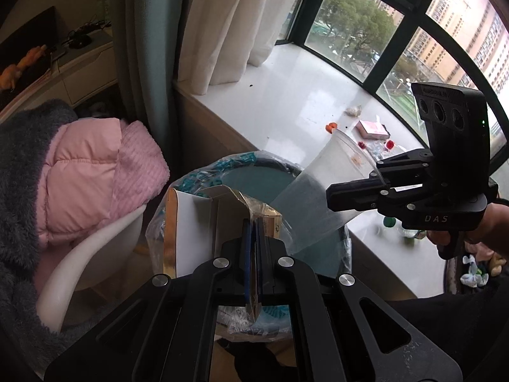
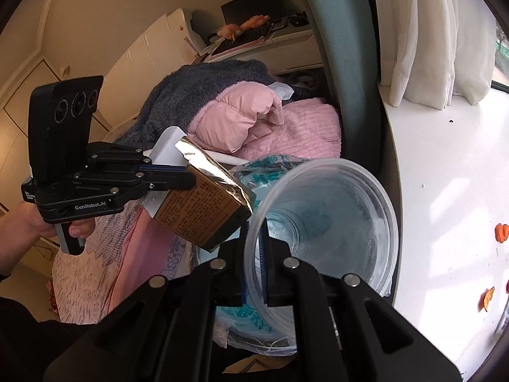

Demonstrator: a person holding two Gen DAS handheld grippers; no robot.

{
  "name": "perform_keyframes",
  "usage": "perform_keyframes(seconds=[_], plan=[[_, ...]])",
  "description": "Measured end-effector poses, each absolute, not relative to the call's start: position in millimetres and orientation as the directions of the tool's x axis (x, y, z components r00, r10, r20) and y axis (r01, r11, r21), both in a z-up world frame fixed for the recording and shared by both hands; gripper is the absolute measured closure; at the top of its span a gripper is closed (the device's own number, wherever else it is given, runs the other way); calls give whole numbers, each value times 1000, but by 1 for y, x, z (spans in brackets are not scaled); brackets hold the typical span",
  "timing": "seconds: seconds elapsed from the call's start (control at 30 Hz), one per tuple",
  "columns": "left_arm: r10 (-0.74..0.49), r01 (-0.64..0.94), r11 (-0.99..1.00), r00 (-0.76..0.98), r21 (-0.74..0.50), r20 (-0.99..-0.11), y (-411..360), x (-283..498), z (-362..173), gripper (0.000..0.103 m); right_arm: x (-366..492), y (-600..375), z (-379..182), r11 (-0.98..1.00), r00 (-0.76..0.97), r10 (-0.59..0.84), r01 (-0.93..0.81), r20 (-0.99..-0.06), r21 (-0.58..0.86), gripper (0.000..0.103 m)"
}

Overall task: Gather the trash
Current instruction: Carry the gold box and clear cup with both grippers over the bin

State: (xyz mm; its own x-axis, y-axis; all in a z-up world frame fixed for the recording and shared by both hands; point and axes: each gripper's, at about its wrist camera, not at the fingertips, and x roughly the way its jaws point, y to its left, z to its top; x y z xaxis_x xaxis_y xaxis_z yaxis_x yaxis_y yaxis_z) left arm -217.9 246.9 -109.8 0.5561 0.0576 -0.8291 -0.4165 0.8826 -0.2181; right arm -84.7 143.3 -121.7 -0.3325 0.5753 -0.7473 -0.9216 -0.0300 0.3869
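Note:
My left gripper [image 1: 253, 248] is shut on a torn gold and white carton [image 1: 203, 222], held over the bin [image 1: 286, 172] lined with a clear printed bag. The carton also shows in the right wrist view [image 2: 203, 210], with the left gripper [image 2: 187, 176] clamped on it. My right gripper [image 2: 257, 264] is shut on the rim of a clear plastic cup [image 2: 327, 216], tilted over the bin. In the left wrist view the right gripper [image 1: 331, 197] holds the cup [image 1: 321, 184] above the bin's right side.
The white window sill [image 1: 286, 95] carries more litter: orange peel [image 1: 332, 126], a pink box [image 1: 372, 129], red scraps [image 1: 389, 144], a crumpled wad [image 1: 353, 110]. A chair with pink and grey clothes [image 1: 79, 172] stands left of the bin. Curtains [image 1: 229, 22] hang behind.

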Motion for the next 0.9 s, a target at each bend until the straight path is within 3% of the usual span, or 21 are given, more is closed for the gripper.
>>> perform_keyframes(seconds=[0.9], plan=[[26,-455,870,429,-191,-903,258,-187,-187,100,-107,173,-197,-75,-260,378,-965,-889,250,95]])
